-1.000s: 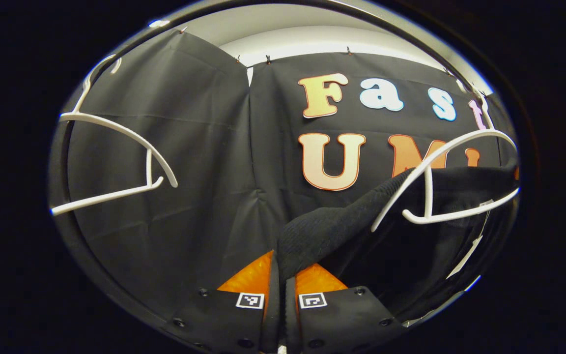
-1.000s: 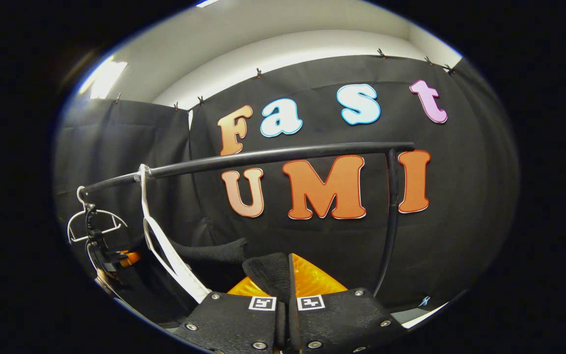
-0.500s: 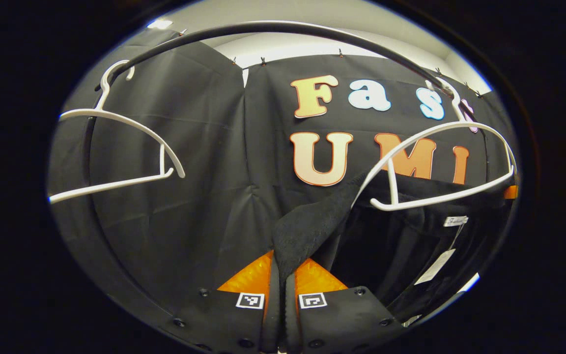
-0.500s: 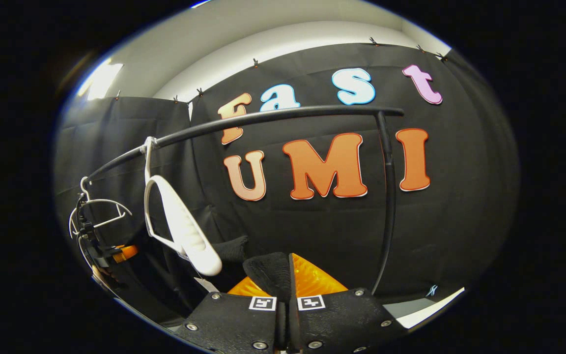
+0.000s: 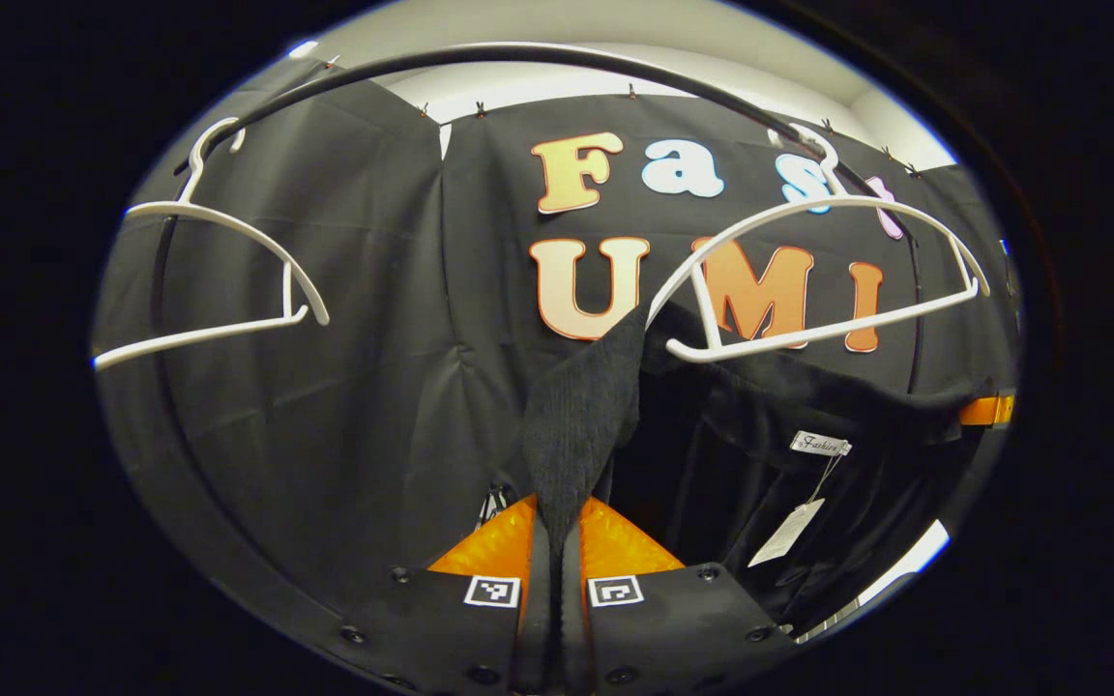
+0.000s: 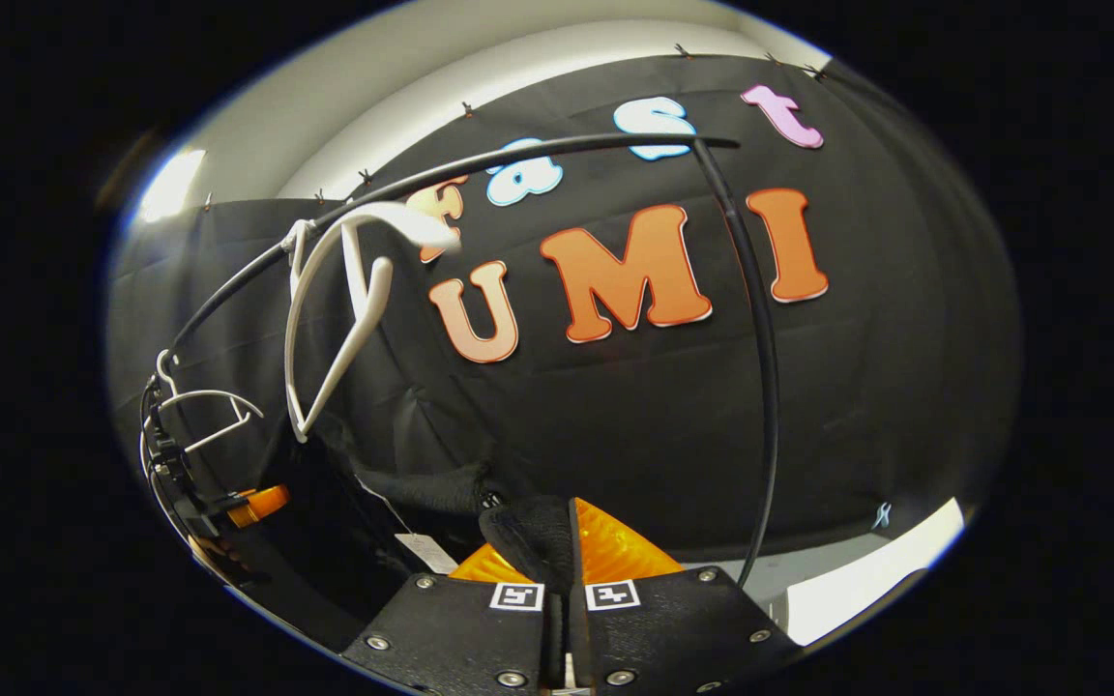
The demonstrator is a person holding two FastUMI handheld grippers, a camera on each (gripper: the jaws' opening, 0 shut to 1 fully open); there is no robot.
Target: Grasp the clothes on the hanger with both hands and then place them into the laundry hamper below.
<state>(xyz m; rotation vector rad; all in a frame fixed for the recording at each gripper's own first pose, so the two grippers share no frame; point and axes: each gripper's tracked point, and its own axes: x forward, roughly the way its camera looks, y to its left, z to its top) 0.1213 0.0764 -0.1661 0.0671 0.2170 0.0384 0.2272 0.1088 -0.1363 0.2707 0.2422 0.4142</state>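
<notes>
Left gripper view: left tool (image 5: 550, 541) pinches the black garment (image 5: 576, 416) (knit edge) — right tool (image 6: 567, 541) likewise.

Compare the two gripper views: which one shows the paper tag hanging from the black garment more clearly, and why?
The left gripper view. There the paper tag hangs in full on its string beneath the sewn label of the black garment. In the right gripper view the same tag is a small pale slip low down, partly tucked behind dark cloth.

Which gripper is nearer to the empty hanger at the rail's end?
Left. The left gripper holds the garment beside that hanger; the right gripper is beyond the other hanger.
</notes>
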